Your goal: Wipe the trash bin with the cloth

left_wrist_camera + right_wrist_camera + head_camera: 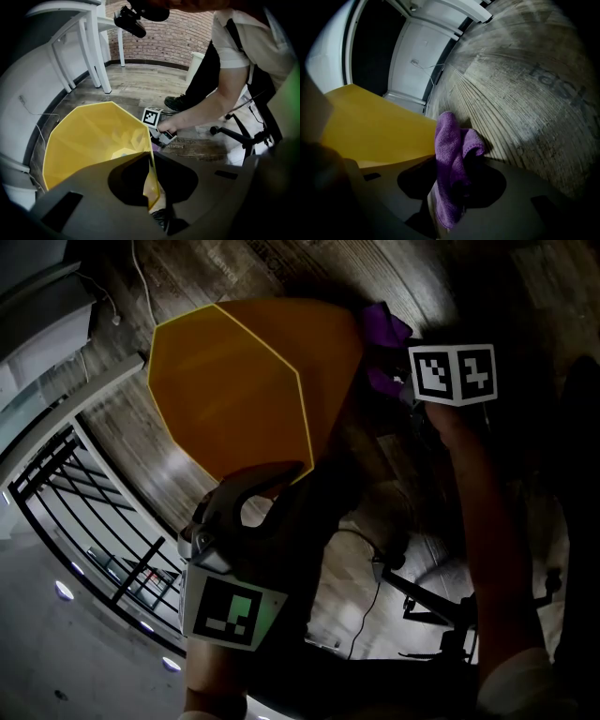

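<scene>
The yellow trash bin point(234, 390) stands open-topped on the wood floor. My left gripper point(279, 476) is shut on its near rim, and in the left gripper view that thin yellow wall point(151, 180) sits pinched between the jaws. My right gripper point(401, 367), marker cube on top, is at the bin's right side, shut on a purple cloth point(384, 332). In the right gripper view the cloth point(450, 154) sticks up out of the jaws, close beside the bin's outer wall point(370, 131). From the left gripper view the right gripper point(163, 135) shows low beside the bin.
White table legs point(93, 56) stand behind the bin. A black office chair base point(243, 136) is at the right, and a thin cable point(366, 615) trails across the floor. A black railing point(94, 521) runs along the left. The person's shoe point(178, 102) is planted beyond the bin.
</scene>
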{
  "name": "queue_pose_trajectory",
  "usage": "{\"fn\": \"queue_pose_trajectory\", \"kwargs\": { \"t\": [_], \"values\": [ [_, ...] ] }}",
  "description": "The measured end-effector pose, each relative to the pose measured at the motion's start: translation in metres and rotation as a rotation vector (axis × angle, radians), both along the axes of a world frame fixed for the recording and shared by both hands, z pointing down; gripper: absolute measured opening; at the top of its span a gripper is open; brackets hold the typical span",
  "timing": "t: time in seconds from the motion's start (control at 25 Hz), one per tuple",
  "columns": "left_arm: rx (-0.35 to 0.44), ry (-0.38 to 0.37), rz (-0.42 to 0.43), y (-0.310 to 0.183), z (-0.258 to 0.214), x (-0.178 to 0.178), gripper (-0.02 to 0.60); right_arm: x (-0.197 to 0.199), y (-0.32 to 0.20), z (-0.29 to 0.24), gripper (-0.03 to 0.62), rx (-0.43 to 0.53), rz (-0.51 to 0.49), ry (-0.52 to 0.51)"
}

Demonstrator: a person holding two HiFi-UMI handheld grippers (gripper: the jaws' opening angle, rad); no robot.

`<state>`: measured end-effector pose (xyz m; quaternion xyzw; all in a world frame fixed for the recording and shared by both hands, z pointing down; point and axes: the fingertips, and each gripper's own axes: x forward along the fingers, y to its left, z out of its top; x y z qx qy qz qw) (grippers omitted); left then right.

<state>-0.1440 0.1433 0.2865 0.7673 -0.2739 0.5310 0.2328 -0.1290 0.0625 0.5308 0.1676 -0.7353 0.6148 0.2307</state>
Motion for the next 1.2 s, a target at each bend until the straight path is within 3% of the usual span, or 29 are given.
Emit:
{"fn": "queue_pose_trajectory", "kwargs": {
  "t": [0.24,0.36,0.4,0.52,0.6,0.8,0.96,1.2],
  "values": [
    [0.067,-0.046,-0.157,-0.035,0.001,0.000,0.026,0.002,-0.005,-0.010,0.167,-0.009,0.015,-0.027],
    [0.112,-0.040,-0.187,-0.050,-0.002,0.004,0.026,0.002,-0.004,-0.019,0.167,-0.013,0.013,-0.050],
    [0.118,-0.037,-0.181,-0.052,-0.004,0.005,0.027,0.001,-0.004,-0.023,0.167,-0.013,0.010,-0.063],
    [0.118,-0.057,-0.111,-0.050,-0.009,0.005,0.174,0.002,-0.007,-0.037,0.167,-0.001,0.008,-0.115],
    [0.126,-0.084,-0.054,-0.045,-0.013,0.003,0.224,0.006,-0.012,-0.045,0.167,0.011,0.025,-0.148],
    [0.107,-0.168,0.029,-0.025,-0.013,-0.022,0.249,0.027,-0.024,-0.070,0.167,0.052,0.130,-0.237],
    [0.055,-0.238,0.073,-0.008,-0.002,-0.040,0.252,0.023,-0.025,-0.109,0.167,0.066,0.164,-0.404],
    [0.043,-0.328,0.024,0.003,0.010,-0.064,0.252,0.009,-0.015,-0.180,0.167,0.119,0.124,-0.643]
  ]
}}
